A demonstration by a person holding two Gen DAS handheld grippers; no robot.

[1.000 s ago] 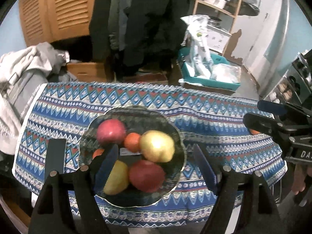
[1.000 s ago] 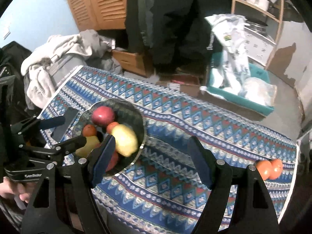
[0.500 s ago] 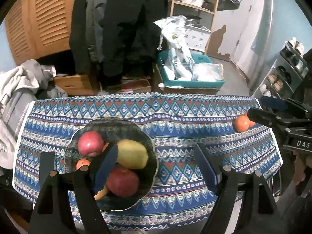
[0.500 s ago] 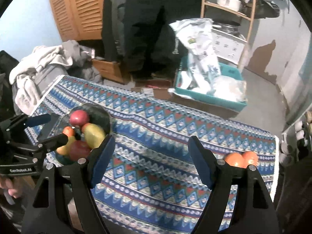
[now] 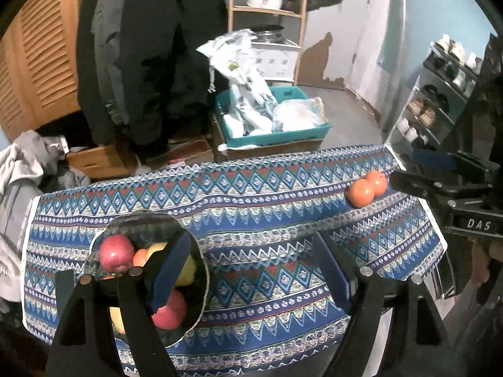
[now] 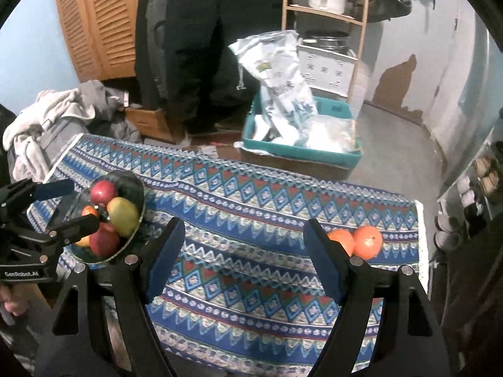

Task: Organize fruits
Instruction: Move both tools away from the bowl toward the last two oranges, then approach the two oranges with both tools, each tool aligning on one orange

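A glass bowl (image 5: 138,223) (image 6: 138,188) at the table's left holds red apples (image 5: 115,253) (image 6: 103,191), a yellow-green fruit (image 6: 123,215) and a small orange one. Two oranges (image 5: 366,188) (image 6: 358,241) lie touching each other near the table's right edge. My left gripper (image 5: 251,270) is open and empty above the table's near middle, its left finger over the bowl. My right gripper (image 6: 242,257) is open and empty, its right finger just in front of the oranges. Each gripper also shows in the other's view: the right one (image 5: 440,188), the left one (image 6: 53,204).
The table wears a blue patterned cloth (image 5: 267,201). Behind it are a teal crate with plastic bags (image 5: 270,119), a cardboard box (image 5: 97,160), a heap of clothes (image 6: 53,119), hanging dark coats, a wooden shelf (image 6: 323,9) and a shoe rack (image 5: 440,100) at the right.
Both grippers have swung to the right and pulled back. The bowl has slid to the left in both views and the two oranges have come nearer the right gripper's finger.
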